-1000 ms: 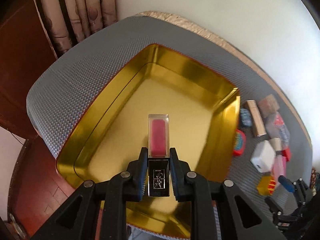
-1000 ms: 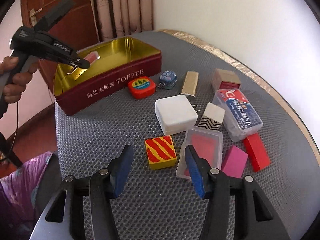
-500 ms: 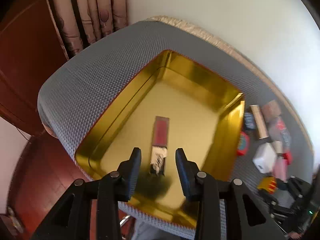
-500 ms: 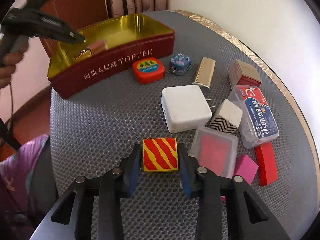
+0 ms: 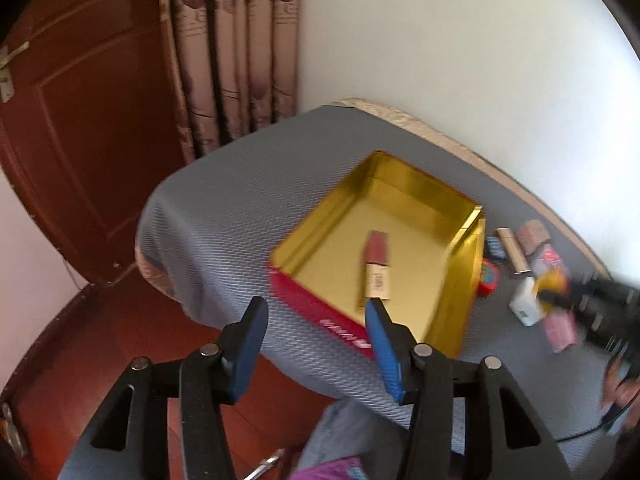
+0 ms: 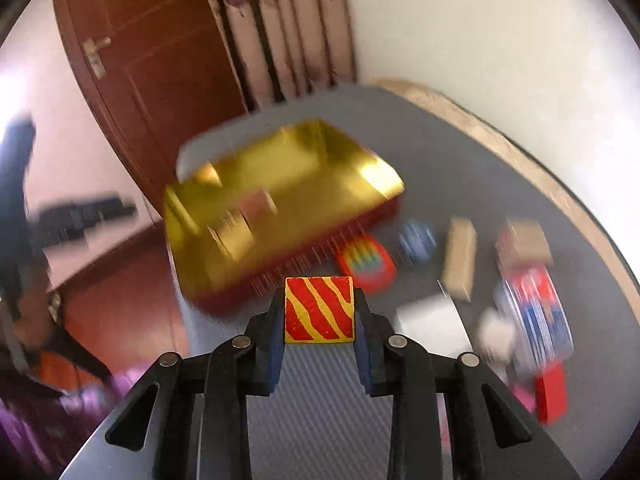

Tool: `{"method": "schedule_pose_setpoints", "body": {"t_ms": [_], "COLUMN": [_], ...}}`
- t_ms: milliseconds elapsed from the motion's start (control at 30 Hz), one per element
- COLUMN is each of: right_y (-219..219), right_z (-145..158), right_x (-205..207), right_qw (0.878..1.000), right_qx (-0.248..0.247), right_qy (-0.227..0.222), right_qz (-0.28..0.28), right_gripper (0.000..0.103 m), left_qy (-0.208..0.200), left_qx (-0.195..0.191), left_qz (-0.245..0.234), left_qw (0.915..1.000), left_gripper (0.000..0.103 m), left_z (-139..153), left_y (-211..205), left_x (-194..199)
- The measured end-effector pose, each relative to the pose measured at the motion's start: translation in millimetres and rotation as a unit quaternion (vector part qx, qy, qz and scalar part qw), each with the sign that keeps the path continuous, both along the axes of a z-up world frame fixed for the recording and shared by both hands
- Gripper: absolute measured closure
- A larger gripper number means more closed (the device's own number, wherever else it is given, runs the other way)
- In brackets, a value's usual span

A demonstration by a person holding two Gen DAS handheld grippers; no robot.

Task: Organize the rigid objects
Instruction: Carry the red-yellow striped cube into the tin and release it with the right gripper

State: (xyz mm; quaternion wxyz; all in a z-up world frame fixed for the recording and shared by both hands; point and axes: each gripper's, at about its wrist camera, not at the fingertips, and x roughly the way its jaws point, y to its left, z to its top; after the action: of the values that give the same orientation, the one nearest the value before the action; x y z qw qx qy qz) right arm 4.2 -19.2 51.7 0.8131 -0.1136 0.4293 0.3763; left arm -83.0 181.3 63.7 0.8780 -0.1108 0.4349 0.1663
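On the grey mesh table cover, the red tin with its gold inside sits toward the left, and the lipstick tube lies flat on the tin's floor, its pink end pointing far and its gold cap near. Near of the tin, the left gripper has its blue-padded fingers spread wide apart with nothing between them. Between the right gripper fingers, the red-and-yellow striped block is clamped on both sides, lifted clear of the cover. Right of the tin the blurred remainder lies on the cover: a red tape measure, a gold bar-shaped case, a white charger, a brown box, a red block
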Motion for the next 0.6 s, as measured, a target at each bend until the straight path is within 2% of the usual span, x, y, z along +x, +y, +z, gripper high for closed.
{"method": "schedule_pose_setpoints", "body": {"t_ms": [133, 200, 267, 333, 433, 600], "right_y": [64, 95, 126, 147, 167, 189], "right_z": [12, 6, -4, -16, -30, -43], "right_x": [21, 35, 57, 73, 94, 120], "right_qw": [1.0, 1.0, 0.999, 0.997, 0.995, 0.992], "right_qx": [-0.003, -0.02, -0.047, -0.07, -0.095, -0.106], "right_qy": [-0.012, -0.012, 0.001, 0.017, 0.03, 0.051], "right_qz": [0.015, 0.013, 0.003, -0.008, -0.021, -0.043], "right_gripper": [0.076, 0.076, 0.076, 0.076, 0.076, 0.076], "left_qy": [0.004, 0.003, 0.001, 0.003, 0.009, 0.014], "left_qx": [-0.023, -0.036, -0.028, -0.01, -0.009, 0.002], "left_qz": [0.025, 0.033, 0.037, 0.041, 0.035, 0.027], "left_qw": [0.9994, 0.9988, 0.9989, 0.9991, 0.9993, 0.9995], "left_gripper": [0.051, 0.051, 0.051, 0.051, 0.051, 0.051], "left_z": [-11, -16, -19, -20, -25, -27], "left_y": [16, 24, 28, 28, 27, 23], "left_x": [-7, -9, -10, -8, -6, -4]}}
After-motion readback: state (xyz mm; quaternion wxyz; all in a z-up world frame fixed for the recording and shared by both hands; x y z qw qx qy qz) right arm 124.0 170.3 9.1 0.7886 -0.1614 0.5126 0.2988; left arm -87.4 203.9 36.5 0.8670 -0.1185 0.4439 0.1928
